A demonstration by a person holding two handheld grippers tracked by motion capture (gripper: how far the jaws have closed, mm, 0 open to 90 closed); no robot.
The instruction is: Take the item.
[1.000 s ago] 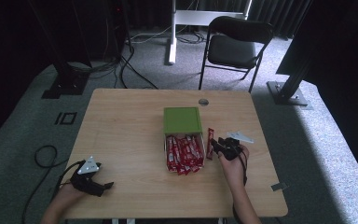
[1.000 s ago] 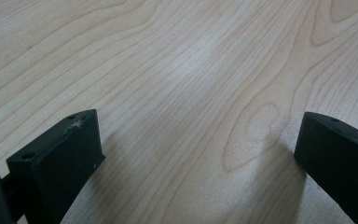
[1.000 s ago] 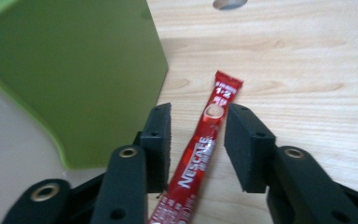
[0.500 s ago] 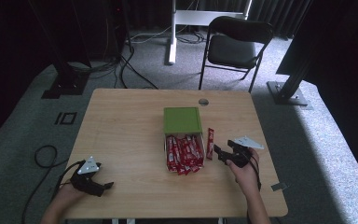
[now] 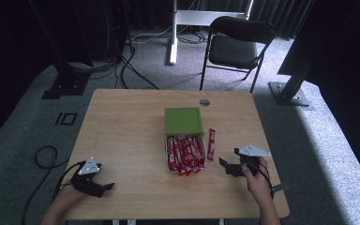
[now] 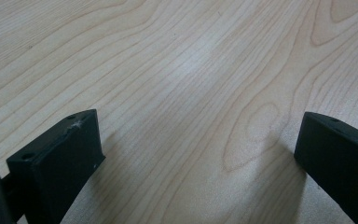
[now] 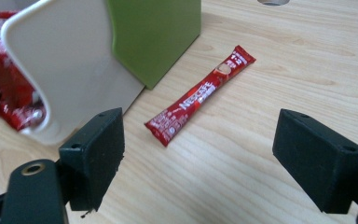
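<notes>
Your right gripper (image 5: 228,165) sits empty, jaws wide, near the lone Nescafé coffee stick (image 7: 199,93) lying beside the green box (image 5: 183,121) of sticks. Left gripper (image 5: 98,185) rests spread, empty, on the table (image 5: 122,122). Likely step: reaching; next, straddle stick, close.

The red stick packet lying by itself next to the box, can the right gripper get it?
Probably yes. The right gripper is open, and the red stick packet lies flat on bare table straight ahead between its fingers. The green-lidded box sits close on one side but doesn't cover it.
</notes>
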